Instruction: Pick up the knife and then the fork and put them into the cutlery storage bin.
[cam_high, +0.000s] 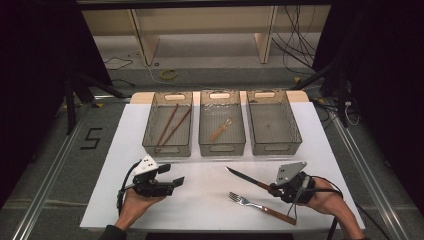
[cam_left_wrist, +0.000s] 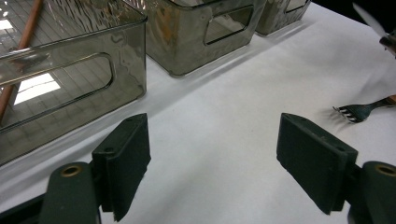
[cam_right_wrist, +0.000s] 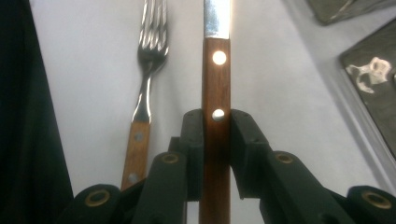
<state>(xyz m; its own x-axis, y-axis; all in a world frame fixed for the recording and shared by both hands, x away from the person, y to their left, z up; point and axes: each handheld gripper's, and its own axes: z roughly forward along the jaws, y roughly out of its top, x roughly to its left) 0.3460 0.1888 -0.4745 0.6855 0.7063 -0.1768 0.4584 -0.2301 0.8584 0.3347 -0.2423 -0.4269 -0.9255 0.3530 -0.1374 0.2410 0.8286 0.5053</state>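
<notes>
From the high view, the right gripper (cam_high: 274, 189) clamps the knife (cam_high: 246, 178) by the end of its handle, so the long blade sticks far out ahead of the jaws toward the bins; I judge that it could swing or twist in the grip if the hand turns quickly, or its tip could catch a bin wall on the way in. The fork (cam_high: 261, 207) lies just beside and below that gripper, close enough to be nudged by the hand. The left gripper (cam_high: 172, 176) rests in the left hand, jaws apart and holding nothing, well apart from the knife. In the left gripper view, its two pads stand wide with bare table between them; the fork's prongs (cam_left_wrist: 349, 112) lie off to the far right, and the bin with chopsticks (cam_left_wrist: 70, 70) sits just ahead on the left. In the right gripper view, the jaws press both sides of the wooden knife handle (cam_right_wrist: 216, 116), which runs straight ahead between them, with the fork (cam_right_wrist: 147, 84) lying parallel just to its left.
</notes>
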